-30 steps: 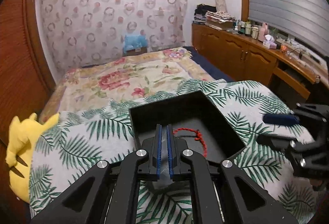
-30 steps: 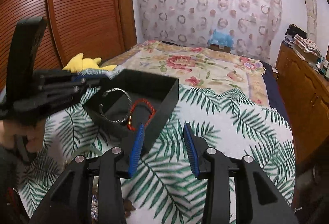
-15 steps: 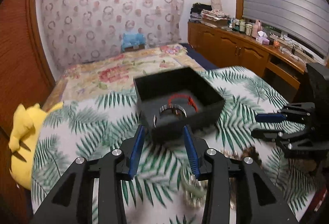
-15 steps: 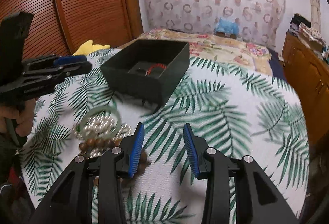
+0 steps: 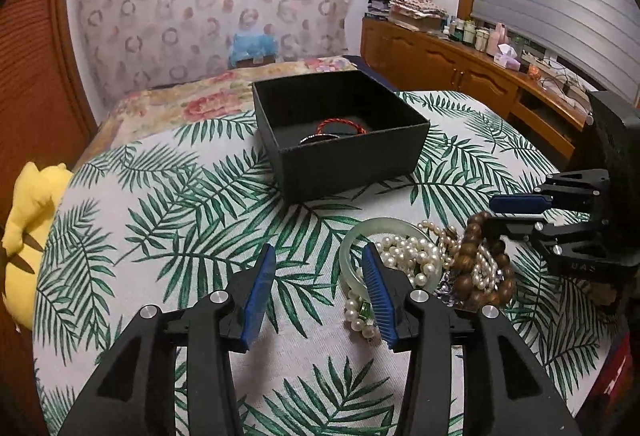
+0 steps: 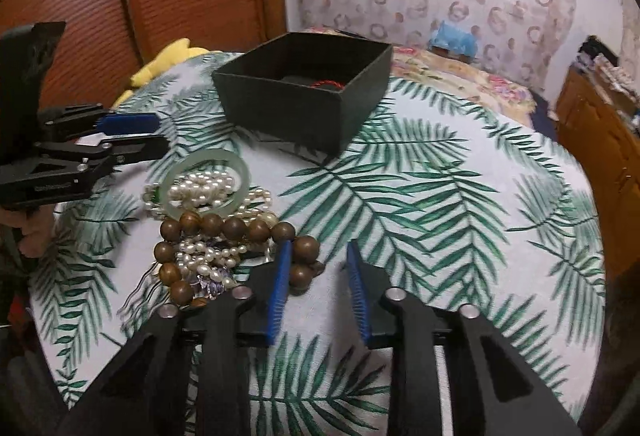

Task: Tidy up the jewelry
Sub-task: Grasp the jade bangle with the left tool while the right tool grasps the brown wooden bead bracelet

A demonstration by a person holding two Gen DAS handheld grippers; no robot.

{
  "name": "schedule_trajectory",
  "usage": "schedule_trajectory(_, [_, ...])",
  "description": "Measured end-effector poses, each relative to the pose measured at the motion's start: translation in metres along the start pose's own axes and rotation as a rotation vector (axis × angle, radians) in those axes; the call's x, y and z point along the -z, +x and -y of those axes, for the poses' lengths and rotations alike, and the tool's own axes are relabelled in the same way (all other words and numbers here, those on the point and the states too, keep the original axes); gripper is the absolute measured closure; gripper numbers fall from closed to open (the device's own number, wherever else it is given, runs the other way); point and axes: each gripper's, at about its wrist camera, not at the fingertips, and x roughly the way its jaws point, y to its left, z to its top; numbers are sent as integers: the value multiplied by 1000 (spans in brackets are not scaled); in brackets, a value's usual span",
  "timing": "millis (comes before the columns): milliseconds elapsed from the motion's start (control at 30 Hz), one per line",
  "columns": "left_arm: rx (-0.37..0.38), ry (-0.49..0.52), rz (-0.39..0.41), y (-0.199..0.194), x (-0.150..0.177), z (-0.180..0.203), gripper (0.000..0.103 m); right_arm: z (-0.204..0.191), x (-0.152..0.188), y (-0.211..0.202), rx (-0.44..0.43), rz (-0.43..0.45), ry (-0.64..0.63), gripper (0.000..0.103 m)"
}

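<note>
A black open box [image 5: 352, 160] [image 6: 296, 116] stands on the palm-leaf tablecloth and holds a red cord bracelet [image 5: 340, 124] [image 6: 328, 83] and a silver bangle [image 5: 320, 137]. In front of it lies a pile: a jade bangle [image 5: 372, 226] [image 6: 240, 164], pearl strands [image 5: 404, 252] [image 6: 200, 184] and a wooden bead bracelet [image 5: 468, 256] [image 6: 212, 224]. My left gripper [image 5: 319, 248] [image 6: 160, 135] is opening beside the jade bangle, with nothing between its jaws. My right gripper [image 6: 319, 245] [image 5: 490, 216] is closing around a stretch of the wooden beads; its right pad stands apart from them.
The round table [image 5: 160, 196] drops off near both grippers. A yellow plush toy [image 5: 32, 204] [image 6: 168, 60] lies off its left side. A flowered bed is behind the box, with a wooden cabinet [image 5: 440, 64] to the right. A hand [image 6: 36, 236] holds the left gripper.
Both grippers drew back from the box and sank toward the jewelry pile. The left gripper went from shut to open. The right jaws narrowed around the wooden beads.
</note>
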Motion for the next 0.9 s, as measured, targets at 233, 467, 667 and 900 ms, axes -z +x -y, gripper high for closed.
schedule_trajectory(233, [24,2,-47,11,-4,3,60,8,2,3,11,8,18,85])
schedule_trajectory(467, [56,16,-101,27,-15,3,62,13,2,6,-9,5,43,84])
schedule_trajectory(667, [72,34,-146,42,-19,4,69,11,2,7,7,7,31,84])
schedule_trajectory(900, [46,89,-163,51,-25,9,69,11,3,7,13,7,38,84])
